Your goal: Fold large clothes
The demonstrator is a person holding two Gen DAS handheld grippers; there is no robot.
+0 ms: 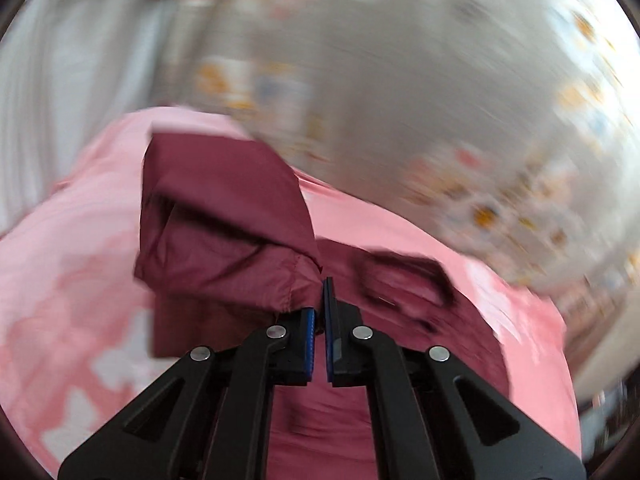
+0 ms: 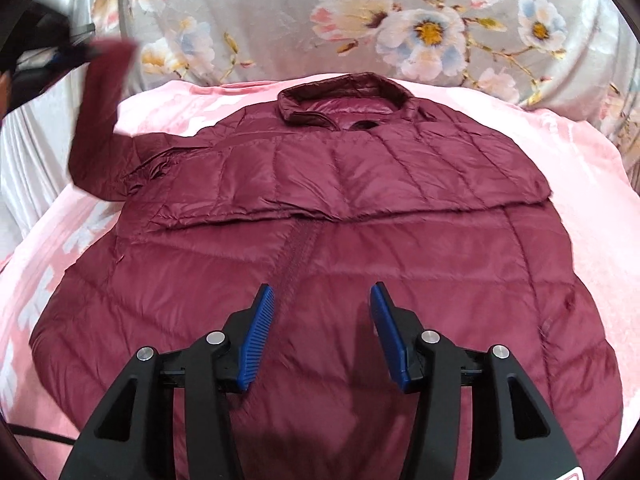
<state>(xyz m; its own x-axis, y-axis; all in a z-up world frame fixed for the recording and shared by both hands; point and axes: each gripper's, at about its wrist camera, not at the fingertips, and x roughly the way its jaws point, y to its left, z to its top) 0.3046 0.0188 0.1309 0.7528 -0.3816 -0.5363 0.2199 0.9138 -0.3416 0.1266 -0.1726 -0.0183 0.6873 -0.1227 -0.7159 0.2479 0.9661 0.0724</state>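
Pink blanket (image 2: 580,184) before grey floral fabric (image 2: 280,20).

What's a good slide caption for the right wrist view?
Open right hand-held gripper above maroon puffer jacket; left sleeve lifted.

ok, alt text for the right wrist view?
A maroon puffer jacket lies flat on a pink blanket, one sleeve lifted at far left. The right hand-held gripper hovers open above its zipper; floral fabric behind.

Soft, even light; left wrist view smeared by motion blur, right wrist view sharp, fisheye-bent edges.
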